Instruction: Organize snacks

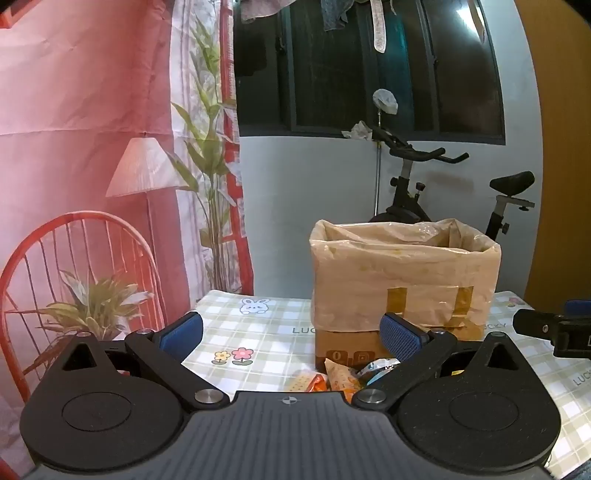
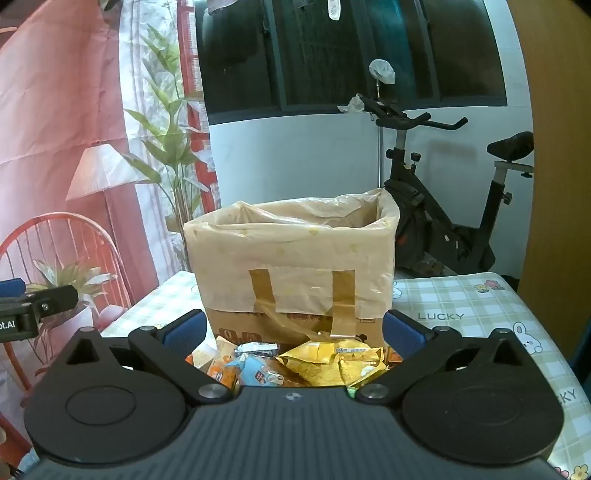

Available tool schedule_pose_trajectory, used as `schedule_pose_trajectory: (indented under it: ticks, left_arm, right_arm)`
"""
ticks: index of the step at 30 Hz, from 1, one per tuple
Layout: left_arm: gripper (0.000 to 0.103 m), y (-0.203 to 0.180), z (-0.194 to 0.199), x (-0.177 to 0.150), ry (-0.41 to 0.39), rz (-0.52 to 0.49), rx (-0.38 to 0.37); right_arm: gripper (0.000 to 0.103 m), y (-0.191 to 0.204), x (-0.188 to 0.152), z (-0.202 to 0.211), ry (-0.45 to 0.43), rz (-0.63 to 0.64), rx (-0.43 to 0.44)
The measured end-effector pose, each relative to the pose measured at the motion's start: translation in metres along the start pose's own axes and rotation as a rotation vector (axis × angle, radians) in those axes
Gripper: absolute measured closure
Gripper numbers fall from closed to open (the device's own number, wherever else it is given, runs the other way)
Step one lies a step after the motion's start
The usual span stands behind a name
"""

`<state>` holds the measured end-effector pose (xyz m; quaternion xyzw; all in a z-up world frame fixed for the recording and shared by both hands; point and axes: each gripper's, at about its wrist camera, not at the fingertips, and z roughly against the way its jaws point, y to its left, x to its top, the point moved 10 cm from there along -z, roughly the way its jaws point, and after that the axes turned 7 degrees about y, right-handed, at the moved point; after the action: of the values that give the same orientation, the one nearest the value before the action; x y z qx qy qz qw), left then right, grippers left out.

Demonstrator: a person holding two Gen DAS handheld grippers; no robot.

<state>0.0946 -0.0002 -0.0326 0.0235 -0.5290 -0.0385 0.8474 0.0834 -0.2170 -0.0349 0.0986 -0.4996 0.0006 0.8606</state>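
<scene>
Left gripper (image 1: pixel 291 332) and right gripper (image 2: pixel 293 330) both spread wide, empty. Snack packets (image 2: pixel 295 363) heaped near the table's (image 2: pixel 472 306) front edge, against the lined cardboard box (image 2: pixel 291 258). Heap's near part hidden behind the gripper bodies; box interior not visible.

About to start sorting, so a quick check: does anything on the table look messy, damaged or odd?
The snack packets lie in a loose, crumpled heap in front of the cardboard box. The box's plastic liner is wrinkled, and one tape strip hangs loose at its lower end. Nothing spilled.

A home room: exercise bike (image 2: pixel 443 206) at right, laundry (image 1: pixel 332 14) hanging along the top, checked tablecloth (image 2: pixel 480 306) below.
</scene>
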Motion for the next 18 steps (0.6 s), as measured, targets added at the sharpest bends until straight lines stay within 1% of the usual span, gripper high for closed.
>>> schedule_pose_trajectory:
  ticks: [2,3,18]
  left_arm:
    - [0.0,0.0029,0.0002,0.0007,0.0,0.004,-0.004]
    - [0.0,0.0029,0.001,0.0015,-0.006,-0.015,0.016]
    - [0.0,0.0014,0.0003,0.0004,-0.005,-0.018,0.022]
  right_arm:
    - [0.0,-0.0004,-0.0008,-0.0006,0.005,0.0,-0.001]
    - [0.0,-0.0005,-0.001,-0.0009,0.005,-0.001,-0.001]
    - [0.0,-0.0013,0.0002,0.0002,0.0,-0.012,0.005]
